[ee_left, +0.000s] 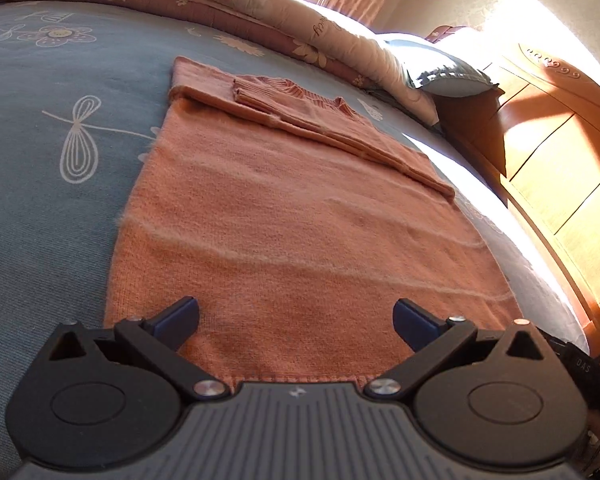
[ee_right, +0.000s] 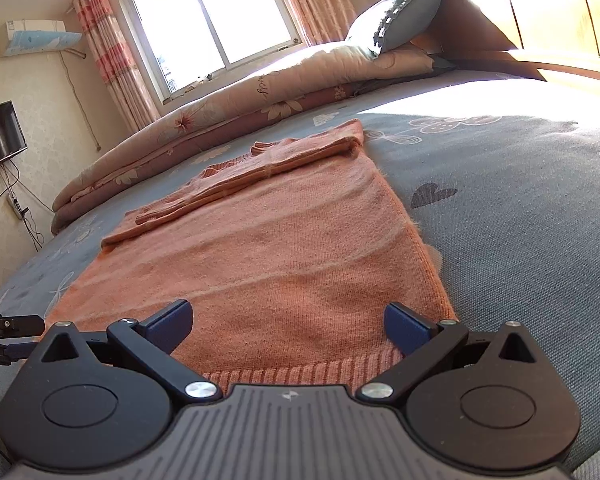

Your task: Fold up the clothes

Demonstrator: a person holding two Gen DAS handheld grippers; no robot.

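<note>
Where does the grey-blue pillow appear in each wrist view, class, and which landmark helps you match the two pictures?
Left wrist view: the pillow sits upper right, against the wooden headboard.
Right wrist view: the pillow sits top, right of centre, resting on the rolled floral quilt.
Shared landmark: the orange sweater, lying flat on the blue bedsheet in both.

One orange sweater (ee_left: 284,216), one pillow (ee_right: 400,20), one folded quilt (ee_right: 260,96) — two hand-held grippers.
</note>
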